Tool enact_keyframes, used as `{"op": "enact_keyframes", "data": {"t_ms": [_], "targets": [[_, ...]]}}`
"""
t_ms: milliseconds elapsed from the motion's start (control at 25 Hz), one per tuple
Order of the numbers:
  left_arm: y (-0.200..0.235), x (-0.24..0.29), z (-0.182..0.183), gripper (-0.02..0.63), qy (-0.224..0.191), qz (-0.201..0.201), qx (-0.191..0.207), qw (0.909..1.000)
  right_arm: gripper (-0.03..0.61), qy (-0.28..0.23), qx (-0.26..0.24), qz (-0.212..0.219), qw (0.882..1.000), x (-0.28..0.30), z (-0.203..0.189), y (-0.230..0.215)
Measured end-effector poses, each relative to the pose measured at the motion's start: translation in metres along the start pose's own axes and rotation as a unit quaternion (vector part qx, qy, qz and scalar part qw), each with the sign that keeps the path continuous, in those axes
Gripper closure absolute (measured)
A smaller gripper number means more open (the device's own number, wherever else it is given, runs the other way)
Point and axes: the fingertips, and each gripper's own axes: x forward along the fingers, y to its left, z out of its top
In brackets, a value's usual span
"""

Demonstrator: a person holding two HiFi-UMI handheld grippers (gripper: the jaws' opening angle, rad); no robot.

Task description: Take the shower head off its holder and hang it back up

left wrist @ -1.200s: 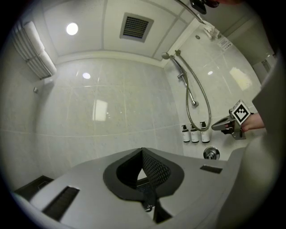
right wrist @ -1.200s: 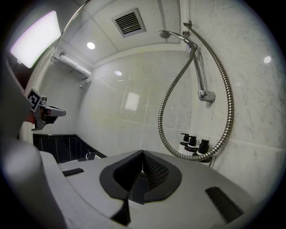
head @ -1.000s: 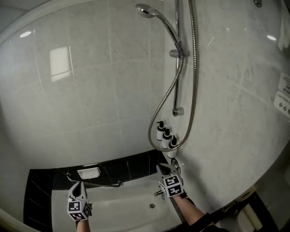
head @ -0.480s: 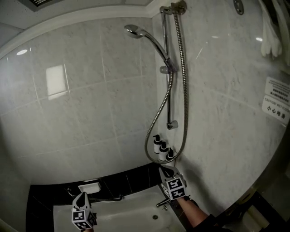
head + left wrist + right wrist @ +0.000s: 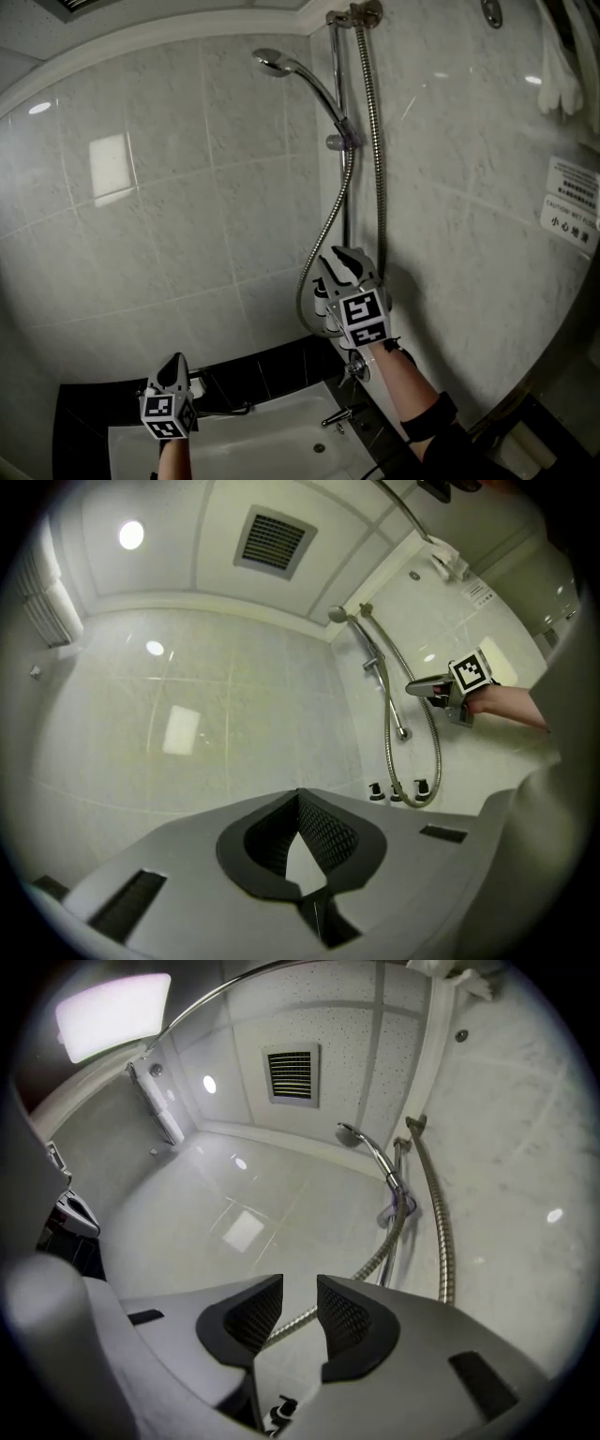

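Note:
The chrome shower head (image 5: 272, 62) sits in its holder (image 5: 341, 138) high on the vertical wall rail (image 5: 348, 202). Its metal hose (image 5: 379, 141) hangs down and loops back up to the handle. My right gripper (image 5: 345, 259) is raised in front of the hose loop, well below the holder. Its jaws have just been opening and stand open, with nothing pressed between the pads. In the right gripper view the shower head (image 5: 350, 1134) and holder (image 5: 399, 1206) lie ahead and above, and the hose (image 5: 375, 1262) shows through the gap. My left gripper (image 5: 173, 368) is low at the left, shut and empty.
A white bathtub (image 5: 272, 442) with a tap (image 5: 337, 416) lies below, with a grab bar (image 5: 225, 410) and a soap dish (image 5: 195, 385) on the black back ledge. Small dark bottles (image 5: 395, 790) stand by the hose loop. A caution sign (image 5: 571, 212) hangs on the right wall.
My right gripper has risen from the tap's level to the hose loop, and its jaws have parted. The left gripper has risen a little. The view has tilted upward.

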Motion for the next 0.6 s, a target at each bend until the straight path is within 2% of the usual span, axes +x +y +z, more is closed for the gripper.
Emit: {"op": "enact_keyframes", "data": {"t_ms": [320, 400, 480, 600], "targets": [[0.002, 0.06, 0.089, 0.607, -0.05, -0.022, 0.009, 0.9984, 0.374, -0.039, -0.058, -0.055, 0.996, 0.055, 0.094, -0.065], [-0.002, 0.072, 0.113, 0.607, -0.057, -0.029, 0.019, 0.9978, 0.342, -0.05, -0.066, -0.068, 0.994, 0.065, 0.118, -0.082], [-0.008, 0.083, 0.137, 0.607, -0.065, -0.038, 0.024, 0.9969, 0.276, -0.06, -0.072, -0.08, 0.992, 0.073, 0.141, -0.1], [-0.013, 0.1, 0.167, 0.607, -0.077, -0.044, 0.035, 0.9954, 0.274, -0.067, -0.086, -0.097, 0.989, 0.086, 0.168, -0.122]]}}
